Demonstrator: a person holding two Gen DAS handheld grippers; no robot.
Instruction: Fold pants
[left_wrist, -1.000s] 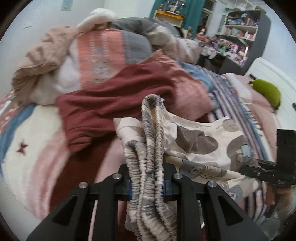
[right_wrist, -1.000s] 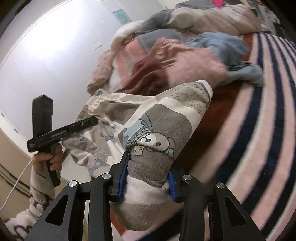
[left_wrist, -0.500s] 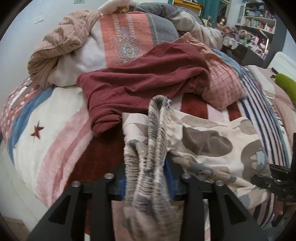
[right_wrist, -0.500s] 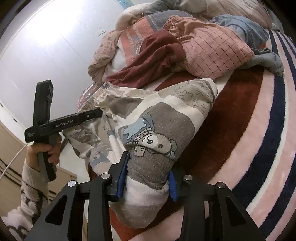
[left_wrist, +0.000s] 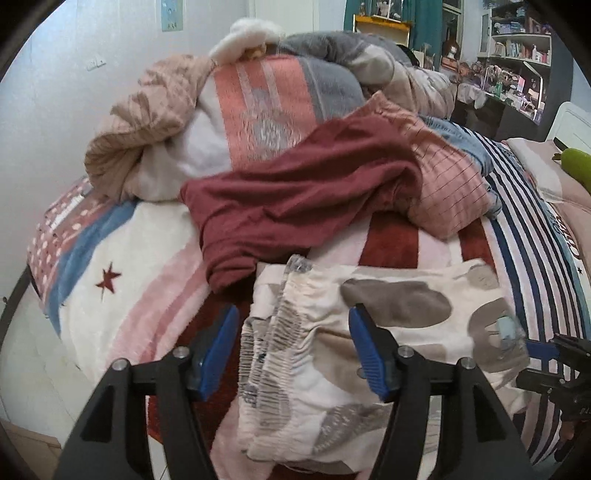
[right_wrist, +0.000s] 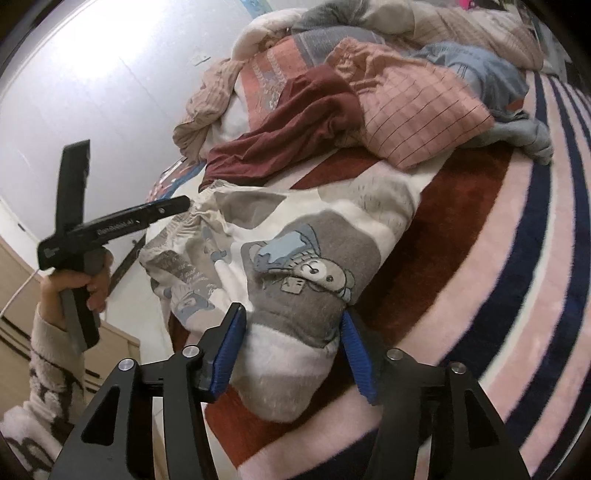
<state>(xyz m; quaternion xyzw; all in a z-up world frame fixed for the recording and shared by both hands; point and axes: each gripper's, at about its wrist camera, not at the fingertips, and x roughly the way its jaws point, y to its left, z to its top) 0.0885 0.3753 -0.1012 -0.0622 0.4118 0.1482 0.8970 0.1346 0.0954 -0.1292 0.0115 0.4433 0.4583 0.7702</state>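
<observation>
**Pants lie flat on the bed, both claws spread**

Striped blanket (left_wrist: 517, 236) covers the bed, with the bear-print pants (left_wrist: 388, 325) lying folded on it near the front edge. At the left, the left gripper (left_wrist: 295, 347) stands wide, its blue pads either side of the gathered waistband without clamping it. Behind sits a maroon garment (left_wrist: 295, 192). At the right, the right gripper (right_wrist: 291, 347) is also spread, straddling the pants' cuff end.

1. The shelf (left_wrist: 517, 55) at 1 o'clock holds items too small to identify.
2. The pants (left_wrist: 332, 369) run past the 6 o'clock edge.
3. The green object (left_wrist: 578, 166) at 3 o'clock is cut off.
</observation>
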